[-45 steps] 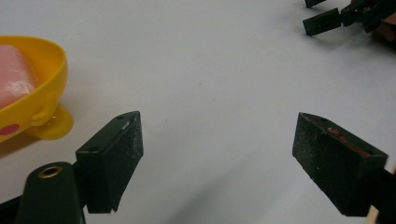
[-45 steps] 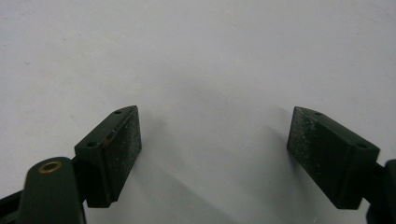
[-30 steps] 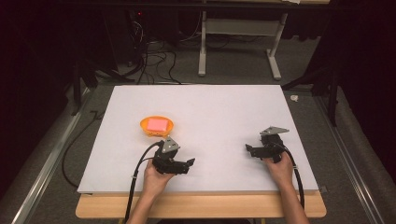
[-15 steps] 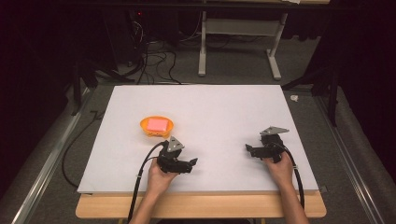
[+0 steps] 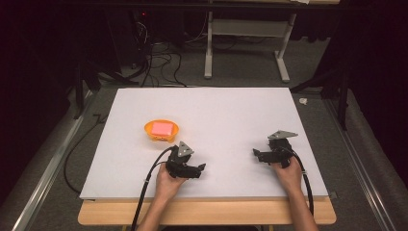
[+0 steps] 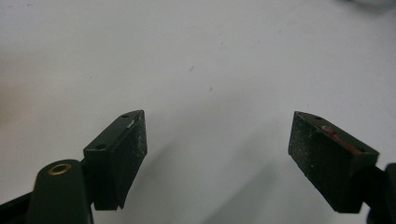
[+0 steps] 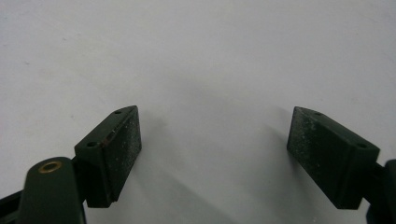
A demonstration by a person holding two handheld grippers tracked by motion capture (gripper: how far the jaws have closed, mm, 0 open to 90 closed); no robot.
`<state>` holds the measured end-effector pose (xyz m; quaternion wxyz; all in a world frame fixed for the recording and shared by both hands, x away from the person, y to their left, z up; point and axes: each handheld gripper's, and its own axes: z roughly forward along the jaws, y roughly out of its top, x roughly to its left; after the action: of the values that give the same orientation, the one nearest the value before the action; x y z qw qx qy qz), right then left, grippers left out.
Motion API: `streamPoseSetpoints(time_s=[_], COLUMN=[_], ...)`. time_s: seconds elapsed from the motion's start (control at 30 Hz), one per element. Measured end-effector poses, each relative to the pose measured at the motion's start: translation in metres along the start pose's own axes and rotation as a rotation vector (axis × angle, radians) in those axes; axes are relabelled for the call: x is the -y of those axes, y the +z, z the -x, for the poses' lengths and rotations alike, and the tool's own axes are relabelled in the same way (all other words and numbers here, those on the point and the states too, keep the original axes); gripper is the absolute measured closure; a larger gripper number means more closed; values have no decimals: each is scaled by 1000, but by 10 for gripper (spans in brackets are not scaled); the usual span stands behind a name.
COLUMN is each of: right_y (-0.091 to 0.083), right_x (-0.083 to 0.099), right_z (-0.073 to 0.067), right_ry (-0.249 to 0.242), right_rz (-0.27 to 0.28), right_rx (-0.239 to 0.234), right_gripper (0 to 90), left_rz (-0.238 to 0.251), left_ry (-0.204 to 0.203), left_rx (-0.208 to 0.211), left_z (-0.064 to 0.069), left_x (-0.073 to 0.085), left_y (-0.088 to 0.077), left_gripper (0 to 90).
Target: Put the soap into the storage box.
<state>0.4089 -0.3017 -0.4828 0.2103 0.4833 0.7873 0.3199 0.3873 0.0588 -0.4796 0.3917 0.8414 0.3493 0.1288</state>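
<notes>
White board on a wooden table, dark room behind.
The board (image 5: 216,120) lay on the table (image 5: 207,214); cables (image 5: 159,62) and a desk frame (image 5: 245,43) stood on the grey floor beyond. An orange bowl (image 5: 161,131) held a pink block (image 5: 162,128), just beyond the left gripper (image 5: 199,169). The right gripper (image 5: 257,154) sat well apart. Both grippers' jaws stood wide apart, empty.

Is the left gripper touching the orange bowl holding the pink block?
Apart. The high view shows bare white table between the left gripper and the orange bowl; its jaws stand open.
</notes>
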Motion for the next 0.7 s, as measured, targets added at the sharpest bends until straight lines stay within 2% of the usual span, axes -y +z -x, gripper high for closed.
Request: streamPoseSetpoints(time_s=[0.5, 0.63, 0.7], right_y=[0, 0, 0], right_x=[0, 0, 0], right_z=[0, 0, 0], right_ry=[-5, -4, -2], right_rz=[0, 1, -1], right_rx=[1, 2, 1], right_gripper=[183, 183, 183], left_rz=[-11, -19, -20], left_ry=[-14, 14, 5], left_rx=[-19, -53, -48], left_z=[-3, 1, 0], left_x=[2, 2, 2], left_y=[7, 9, 9], left_gripper=[203, 204, 200])
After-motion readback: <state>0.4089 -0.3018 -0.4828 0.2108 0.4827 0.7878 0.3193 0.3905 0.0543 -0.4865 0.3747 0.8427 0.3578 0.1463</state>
